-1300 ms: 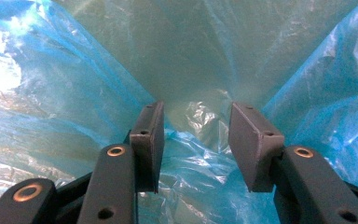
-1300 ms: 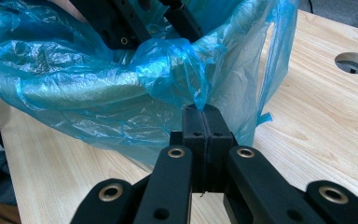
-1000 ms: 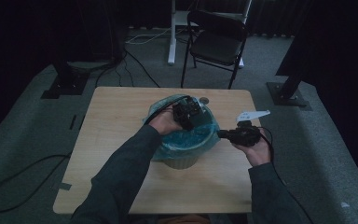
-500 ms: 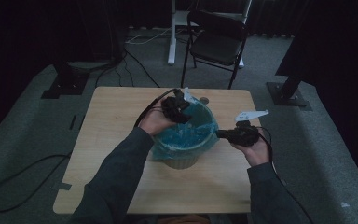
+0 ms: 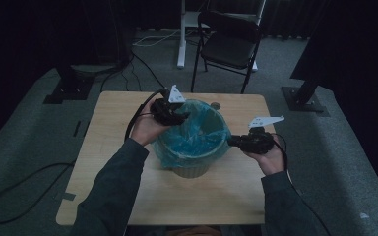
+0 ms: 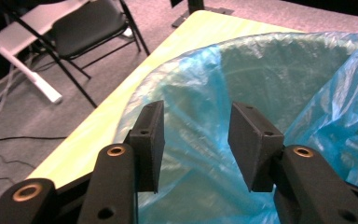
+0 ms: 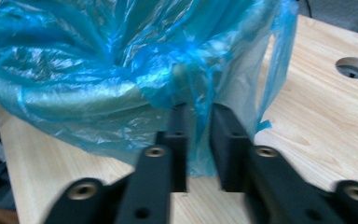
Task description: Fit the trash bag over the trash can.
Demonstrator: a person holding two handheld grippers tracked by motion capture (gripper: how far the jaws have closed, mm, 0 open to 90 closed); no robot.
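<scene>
One thin blue bag (image 5: 193,142) lines the bin (image 5: 192,169) at the table's (image 5: 108,162) centre; limp and slippery, it seems best pinched at the folded rim. At three o'clock, the right gripper (image 7: 198,140) has just been opening, film between its jaws; at ten o'clock, the left gripper (image 6: 198,140) hangs open, empty.

Translucent blue bin liner (image 5: 193,140), crinkled and glossy, over a pale cream bin (image 5: 192,170). Light wooden tabletop (image 5: 113,128) with faint grain. Both grippers, left (image 5: 170,114) and right (image 5: 236,142), are matt black with brass-coloured rivets; each carries a light grey plate. Dark grey sleeves (image 5: 113,196). Black chair (image 5: 229,46) on grey carpet (image 5: 24,132).
</scene>
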